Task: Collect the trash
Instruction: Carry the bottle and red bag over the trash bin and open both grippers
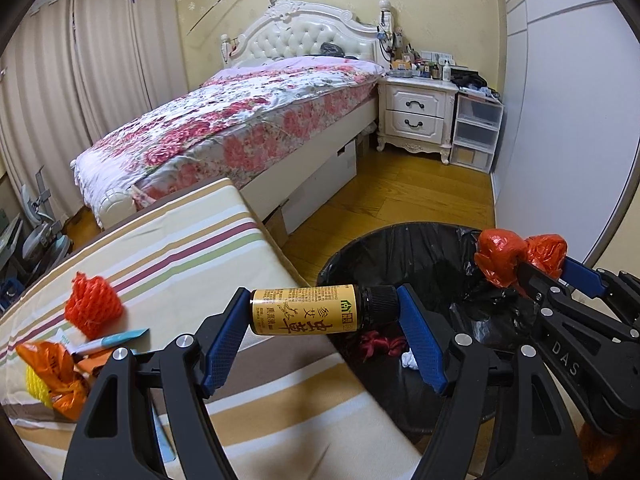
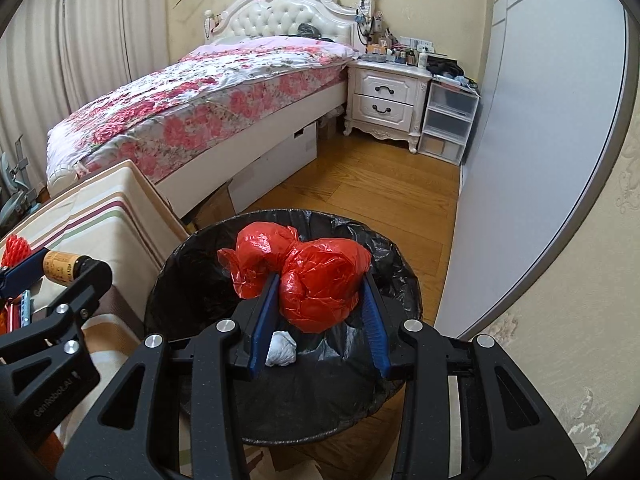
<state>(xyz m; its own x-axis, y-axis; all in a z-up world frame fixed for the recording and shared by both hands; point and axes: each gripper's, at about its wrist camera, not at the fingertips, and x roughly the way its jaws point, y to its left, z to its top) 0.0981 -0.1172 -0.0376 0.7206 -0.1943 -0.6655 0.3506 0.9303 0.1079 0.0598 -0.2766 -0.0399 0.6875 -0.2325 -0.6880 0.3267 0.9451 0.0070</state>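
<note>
My left gripper (image 1: 324, 310) is shut on a small amber bottle (image 1: 306, 310) with a yellow label and black cap, held sideways at the left rim of the black-lined trash bin (image 1: 340, 258). My right gripper (image 2: 320, 284) is shut on a crumpled red plastic bag (image 2: 316, 280) and holds it over the bin (image 2: 192, 248). The bag also shows in the left wrist view (image 1: 500, 256). The bottle shows at the left of the right wrist view (image 2: 60, 266). White tissue (image 2: 282, 350) and red scraps (image 1: 376, 342) lie inside the bin.
A striped cushioned surface (image 1: 180, 248) left of the bin carries an orange foam net (image 1: 94, 306), an orange bag (image 1: 56, 372), a yellow net (image 1: 36, 386) and a blue-white wrapper (image 1: 116, 340). A floral bed (image 1: 240, 120), white nightstand (image 1: 416, 112), plastic drawers (image 1: 476, 132) and wooden floor (image 1: 420, 192) lie beyond.
</note>
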